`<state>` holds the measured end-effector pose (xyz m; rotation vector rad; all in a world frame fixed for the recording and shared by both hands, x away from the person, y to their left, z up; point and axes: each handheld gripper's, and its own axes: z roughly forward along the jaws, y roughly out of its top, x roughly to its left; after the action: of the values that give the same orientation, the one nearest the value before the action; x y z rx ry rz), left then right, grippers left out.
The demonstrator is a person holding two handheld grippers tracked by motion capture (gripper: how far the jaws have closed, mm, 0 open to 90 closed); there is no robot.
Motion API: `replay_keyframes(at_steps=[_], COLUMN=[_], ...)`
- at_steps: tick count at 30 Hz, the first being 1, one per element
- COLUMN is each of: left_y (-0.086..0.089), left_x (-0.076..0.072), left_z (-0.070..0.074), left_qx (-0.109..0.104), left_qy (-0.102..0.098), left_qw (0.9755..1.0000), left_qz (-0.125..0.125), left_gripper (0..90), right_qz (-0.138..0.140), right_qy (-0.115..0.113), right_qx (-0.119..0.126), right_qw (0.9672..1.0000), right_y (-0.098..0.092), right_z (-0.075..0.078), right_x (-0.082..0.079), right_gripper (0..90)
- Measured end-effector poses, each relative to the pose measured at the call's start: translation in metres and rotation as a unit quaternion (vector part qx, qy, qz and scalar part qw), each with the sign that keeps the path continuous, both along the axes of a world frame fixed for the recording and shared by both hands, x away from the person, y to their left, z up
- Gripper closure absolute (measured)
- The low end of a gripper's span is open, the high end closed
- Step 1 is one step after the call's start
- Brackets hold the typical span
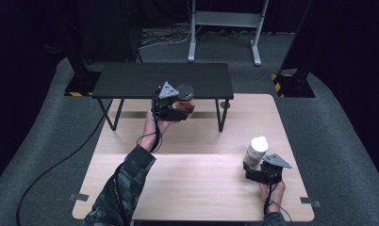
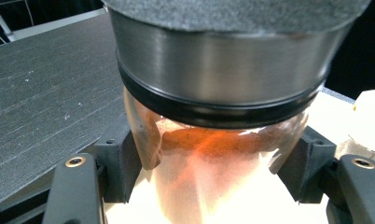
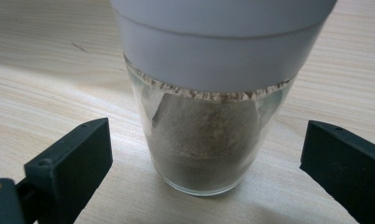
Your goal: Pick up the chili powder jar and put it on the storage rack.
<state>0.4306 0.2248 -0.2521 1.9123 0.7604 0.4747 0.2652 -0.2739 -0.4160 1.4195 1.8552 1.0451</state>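
My left tongs (image 1: 178, 109) gripped the spice jar (image 1: 184, 96) with the grey lid; in the left gripper view both pads (image 2: 122, 161) pressed its glass. The jar (image 2: 213, 154), holding orange powder, was raised off the counter (image 1: 187, 141), just in front of the black shelf (image 1: 145, 79). Well away from that shelf, near the counter's right front, my right tongs (image 1: 253, 169) stood open around the white-capped jar (image 3: 206, 130) of brownish powder, pads (image 3: 73, 158) clear of its glass, jar standing upright on the counter.
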Motion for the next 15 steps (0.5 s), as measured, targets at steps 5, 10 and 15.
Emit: replay_keyframes(at_steps=[5, 10, 15], left_y=[0.0, 0.0, -0.002], left_x=[0.001, 0.003, 0.004], left_z=[0.003, 0.006, 0.011], left_qx=[-0.001, -0.001, 0.0], left_qy=[-0.001, -0.001, -0.004], left_qw=[1.0, 1.0, 1.0], left_qz=[-0.003, -0.003, -0.005], left_gripper=[31.5, 31.5, 31.5], right_qz=[0.0, 0.0, 0.0], right_qy=[0.0, 0.0, 0.001], right_qx=[-0.001, -0.002, -0.002], right_qw=[1.0, 1.0, 1.0], right_y=[0.0, 0.001, 0.001], right_z=[0.0, 0.0, 0.0], right_x=[0.0, 0.0, 0.0], right_gripper=[0.6, 0.6, 0.7])
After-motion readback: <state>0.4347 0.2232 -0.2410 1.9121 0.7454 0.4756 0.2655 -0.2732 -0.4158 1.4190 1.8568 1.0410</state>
